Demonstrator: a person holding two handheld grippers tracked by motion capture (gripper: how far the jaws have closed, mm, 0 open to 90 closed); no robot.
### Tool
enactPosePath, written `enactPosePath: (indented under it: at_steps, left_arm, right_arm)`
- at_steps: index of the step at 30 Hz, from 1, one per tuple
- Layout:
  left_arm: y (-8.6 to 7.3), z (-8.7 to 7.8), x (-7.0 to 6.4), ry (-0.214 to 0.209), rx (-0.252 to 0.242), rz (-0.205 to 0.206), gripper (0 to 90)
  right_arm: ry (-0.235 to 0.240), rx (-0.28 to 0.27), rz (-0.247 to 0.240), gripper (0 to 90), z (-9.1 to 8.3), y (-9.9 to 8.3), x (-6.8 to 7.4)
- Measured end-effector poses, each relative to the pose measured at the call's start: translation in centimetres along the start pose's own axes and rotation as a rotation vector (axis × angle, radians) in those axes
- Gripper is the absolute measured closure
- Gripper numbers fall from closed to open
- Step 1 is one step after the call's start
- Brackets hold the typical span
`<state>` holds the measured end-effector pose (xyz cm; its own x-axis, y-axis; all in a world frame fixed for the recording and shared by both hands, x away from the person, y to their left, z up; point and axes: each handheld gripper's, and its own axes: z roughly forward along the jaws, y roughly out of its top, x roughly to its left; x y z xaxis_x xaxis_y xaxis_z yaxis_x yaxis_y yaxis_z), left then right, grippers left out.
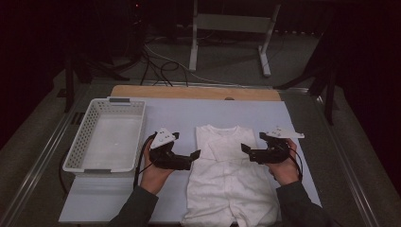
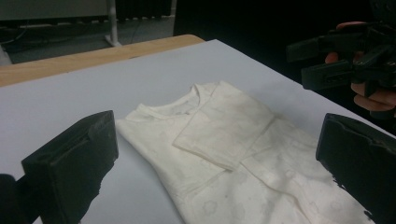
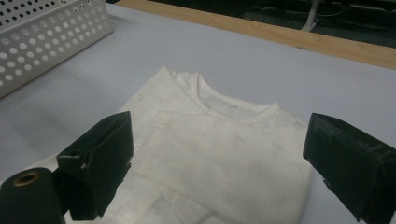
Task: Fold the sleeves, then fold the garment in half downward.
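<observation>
Here, a pale blue-white mat (image 1: pixel 283 123) covers the table, with a strip of bare wood (image 1: pixel 194 92) showing along its far edge and grey metal rails running down both sides. Beyond the table the room is dark: a grey floor, loose black cables (image 1: pixel 158 64) trailing across it, and the white legs of a stand (image 1: pixel 229 28) at the back. At the left of the mat sits 1 white perforated basket (image 1: pixel 87 137), and its pale floor looks bare in the high view. A white baby garment (image 1: pixel 227 182) lies flat in the middle of the mat, neckline toward the far edge, the lower part reaching the near edge; both short sleeves are folded in across the chest, as the left gripper view shows most clearly. The left gripper (image 1: pixel 191 158) hovers at the garment's left edge, between basket and cloth, its 2 jaws spread wide with nothing between them. The right gripper (image 1: pixel 246 150) hangs over the right side of the chest, jaws likewise wide apart and holding nothing. The 2 point toward each other across the garment, each held in a hand with a dark sleeve entering from the near edge.
</observation>
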<state>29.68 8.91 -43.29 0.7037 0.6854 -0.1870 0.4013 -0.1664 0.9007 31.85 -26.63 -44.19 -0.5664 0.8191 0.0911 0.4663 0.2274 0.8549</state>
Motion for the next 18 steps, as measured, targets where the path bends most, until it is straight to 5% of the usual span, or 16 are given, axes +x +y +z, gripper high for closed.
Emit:
enactPosePath:
  at_steps: [12, 18]
  left_arm:
    - [-0.2, 0.0, -0.1, 0.005, 0.008, 0.004, 0.0]
    - [-0.5, -0.3, 0.0, 0.014, 0.013, -0.007, 0.0]
  right_arm:
    - [-0.036, -0.017, 0.002, 8.7, -1.9, -1.2, -0.4]
    - [-0.091, 0.0, 0.014, 8.7, -3.1, -3.0, -0.9]
